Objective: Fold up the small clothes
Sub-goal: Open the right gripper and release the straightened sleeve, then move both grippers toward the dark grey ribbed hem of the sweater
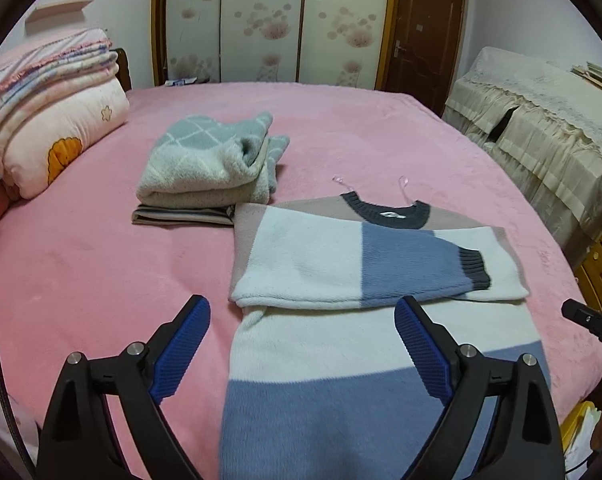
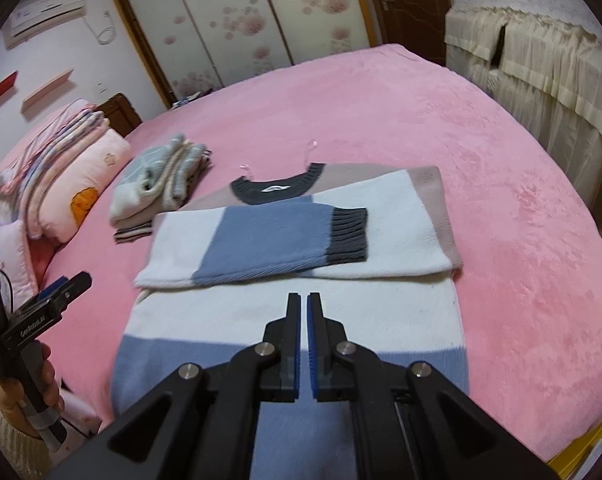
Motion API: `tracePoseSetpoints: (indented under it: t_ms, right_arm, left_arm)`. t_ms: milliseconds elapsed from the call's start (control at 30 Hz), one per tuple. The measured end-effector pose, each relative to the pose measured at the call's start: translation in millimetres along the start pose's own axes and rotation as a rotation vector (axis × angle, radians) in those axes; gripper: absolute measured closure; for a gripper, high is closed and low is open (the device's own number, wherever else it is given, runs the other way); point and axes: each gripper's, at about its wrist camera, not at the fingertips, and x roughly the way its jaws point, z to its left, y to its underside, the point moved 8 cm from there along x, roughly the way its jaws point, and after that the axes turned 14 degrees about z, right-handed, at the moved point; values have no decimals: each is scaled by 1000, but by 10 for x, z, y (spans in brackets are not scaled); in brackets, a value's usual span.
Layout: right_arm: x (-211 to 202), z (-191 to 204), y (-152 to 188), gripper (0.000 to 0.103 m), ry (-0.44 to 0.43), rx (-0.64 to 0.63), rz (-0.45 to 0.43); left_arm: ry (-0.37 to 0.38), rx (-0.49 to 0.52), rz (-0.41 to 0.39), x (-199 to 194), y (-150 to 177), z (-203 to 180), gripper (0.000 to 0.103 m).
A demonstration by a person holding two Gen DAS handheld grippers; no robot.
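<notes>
Left claw spread wide, right claw closed empty, one colour-block sweater, one folded pile.

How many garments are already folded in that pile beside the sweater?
3 visible: a grey diamond-patterned knit on top, a cream fleecy piece beneath it, and a flat striped item at the bottom, all beside the colour-block sweater. More may be hidden within the folds.

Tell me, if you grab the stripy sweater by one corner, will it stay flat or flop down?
The sweater would probably flop: it is soft knit, already bent over itself where its sleeves are folded across. It likely won't slip much, since its fuzzy surface lies on a plush pink blanket.
</notes>
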Motion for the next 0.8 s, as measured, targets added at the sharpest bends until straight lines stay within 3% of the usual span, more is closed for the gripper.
tracePoseSetpoints:
  t_ms: [367, 433, 800]
  right_arm:
    - [-595, 291, 269, 82, -19, -61, -80]
    - [-698, 335, 309, 79, -35, -74, -97]
    - [-1098, 533, 601, 79, -11, -161, -183]
  left_arm:
    - [43, 10, -51, -624, 209, -227, 8]
    - [46, 9, -70, -740, 240, -244, 4]
    - [61, 13, -134, -1182, 545, -271, 1]
